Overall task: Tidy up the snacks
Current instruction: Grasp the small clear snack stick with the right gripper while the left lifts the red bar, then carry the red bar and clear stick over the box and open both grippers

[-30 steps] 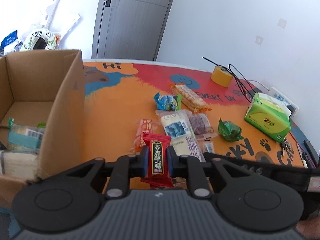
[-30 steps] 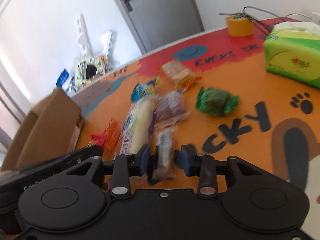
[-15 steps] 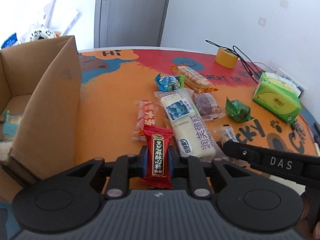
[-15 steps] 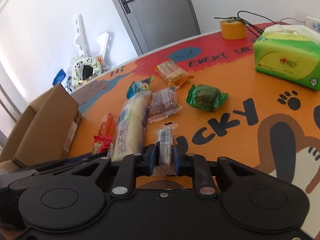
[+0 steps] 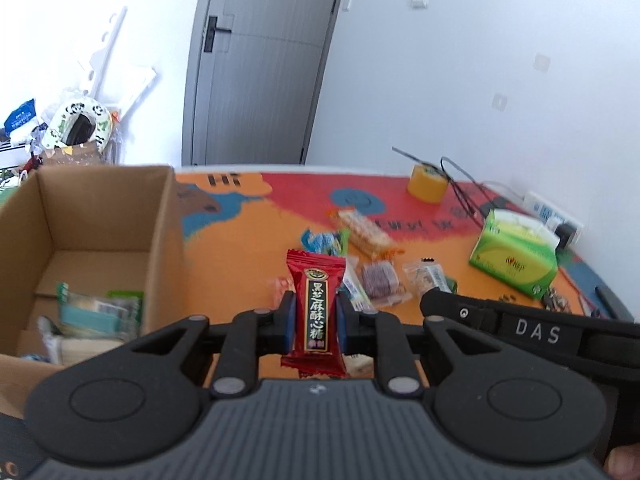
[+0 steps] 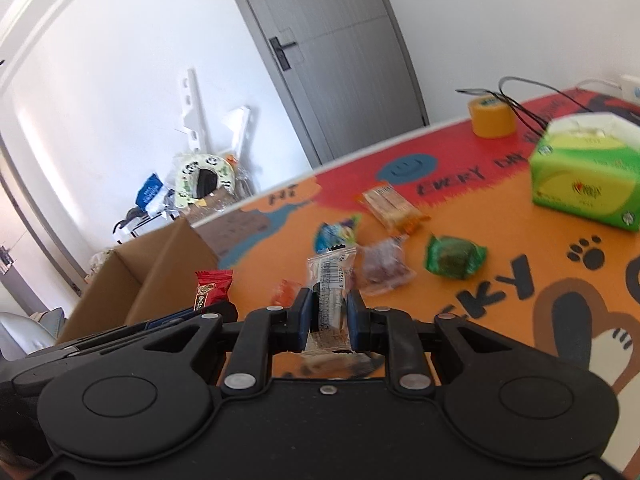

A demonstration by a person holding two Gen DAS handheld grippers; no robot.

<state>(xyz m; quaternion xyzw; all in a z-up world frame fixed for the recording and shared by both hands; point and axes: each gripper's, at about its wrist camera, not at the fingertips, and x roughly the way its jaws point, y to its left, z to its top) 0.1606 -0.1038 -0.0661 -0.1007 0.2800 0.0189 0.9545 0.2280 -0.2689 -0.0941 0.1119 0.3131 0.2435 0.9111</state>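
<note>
- Both snacks have come up off the orange table since a second ago, each pinched in a gripper tilted downward.
- Left gripper is clamped on the red candy packet, upright, beside the open cardboard box that holds a few packets.
- Right gripper squeezes a clear-wrapped snack above the table.
- Other snacks lie scattered mid-table; green tissue pack and yellow tape roll sit farther back, before a grey door.
</note>
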